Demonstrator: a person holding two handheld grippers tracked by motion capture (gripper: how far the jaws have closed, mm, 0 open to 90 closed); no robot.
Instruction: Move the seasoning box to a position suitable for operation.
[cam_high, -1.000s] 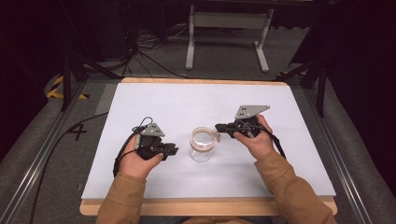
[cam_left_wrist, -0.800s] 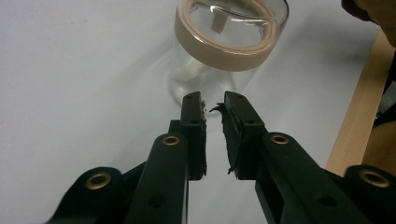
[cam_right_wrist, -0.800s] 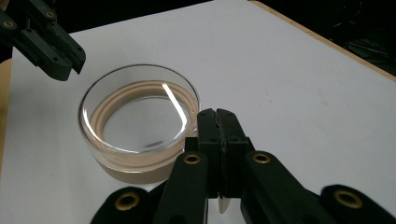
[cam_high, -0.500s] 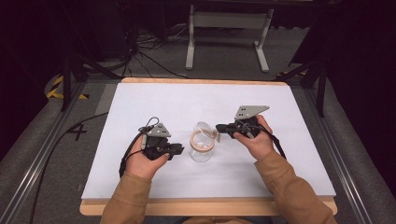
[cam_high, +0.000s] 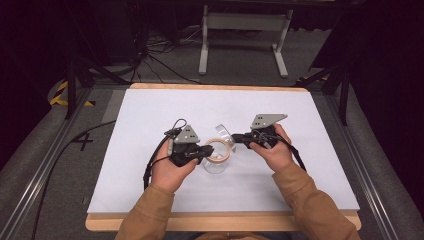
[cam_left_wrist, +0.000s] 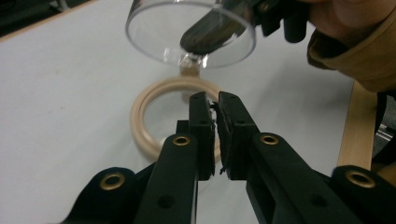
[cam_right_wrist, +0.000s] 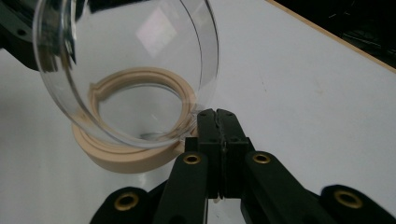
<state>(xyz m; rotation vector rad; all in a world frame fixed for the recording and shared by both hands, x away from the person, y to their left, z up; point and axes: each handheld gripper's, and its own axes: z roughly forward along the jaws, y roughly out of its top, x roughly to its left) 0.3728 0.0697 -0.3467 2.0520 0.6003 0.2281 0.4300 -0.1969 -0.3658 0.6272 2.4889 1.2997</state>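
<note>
Clear jar (cam_high: 216, 162) with beige ring lid (cam_high: 218, 150) at frame centre on white bench (cam_high: 150, 115). Right gripper (cam_high: 239, 138) jaws fully closed, pinching the hinged clear flap (cam_right_wrist: 126, 70), held tilted up. Left gripper (cam_high: 206, 151) jaws have just been closing, narrow gap left, beige ring's near edge between the tips, contact unclear.

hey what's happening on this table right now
A person holds a two-jaw gripper in each hand over a clear glass jar with a beige ring-shaped rim on the white table. The right gripper is shut on the edge of the jar's hinged clear round lid, holding it tipped open. The left gripper has just been closing at the beige rim, nearly shut.
</note>
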